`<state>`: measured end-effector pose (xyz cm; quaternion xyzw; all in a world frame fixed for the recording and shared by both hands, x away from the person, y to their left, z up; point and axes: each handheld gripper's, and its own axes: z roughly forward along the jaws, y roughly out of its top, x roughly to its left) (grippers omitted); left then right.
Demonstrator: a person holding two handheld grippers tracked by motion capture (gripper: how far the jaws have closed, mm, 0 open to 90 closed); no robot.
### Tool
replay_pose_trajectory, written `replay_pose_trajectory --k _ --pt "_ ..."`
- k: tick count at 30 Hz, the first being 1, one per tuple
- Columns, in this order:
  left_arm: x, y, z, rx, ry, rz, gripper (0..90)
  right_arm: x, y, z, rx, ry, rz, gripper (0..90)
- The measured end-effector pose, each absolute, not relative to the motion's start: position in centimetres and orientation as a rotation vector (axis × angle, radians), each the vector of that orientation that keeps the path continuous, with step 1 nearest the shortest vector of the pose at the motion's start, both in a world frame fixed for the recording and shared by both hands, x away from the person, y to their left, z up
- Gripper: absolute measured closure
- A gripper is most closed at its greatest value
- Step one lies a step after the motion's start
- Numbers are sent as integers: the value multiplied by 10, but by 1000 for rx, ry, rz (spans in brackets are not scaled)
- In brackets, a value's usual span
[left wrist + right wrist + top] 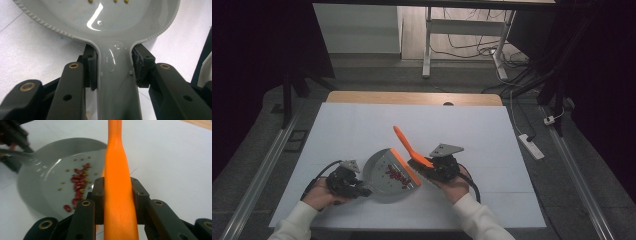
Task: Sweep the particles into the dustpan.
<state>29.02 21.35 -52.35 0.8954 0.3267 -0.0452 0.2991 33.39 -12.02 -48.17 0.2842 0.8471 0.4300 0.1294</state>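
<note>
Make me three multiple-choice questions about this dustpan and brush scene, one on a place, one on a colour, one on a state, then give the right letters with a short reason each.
1. Where do the red beans lie?
A. In the grey dustpan
B. On the wooden table edge
C. On the floor

2. What colour is the brush handle?
A. Blue
B. Orange
C. Green

3. How does the left gripper stand?
A. Wide open above the table
B. Shut on nothing
C. Shut on the dustpan's handle

Answers:
1 A, the right gripper view shows the beans scattered inside the pan.
2 B, the handle rises orange between the jaws of the right gripper.
3 C, the left gripper view shows both pads pressed on the handle's sides.
</note>
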Motion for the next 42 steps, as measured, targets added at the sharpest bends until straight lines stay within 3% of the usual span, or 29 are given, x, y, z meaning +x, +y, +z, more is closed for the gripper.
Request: replay_pose_trajectory --k 11,34,42 --pt "290 214 -524 2379 867 -119 612 346 -137 -487 897 2442 1194 702" --pt "290 214 -524 2377 866 -119 612 322 -99 -492 744 2569 1255 702" --pt "289 214 -524 2371 866 -101 612 333 -122 -480 828 2473 1328 702"
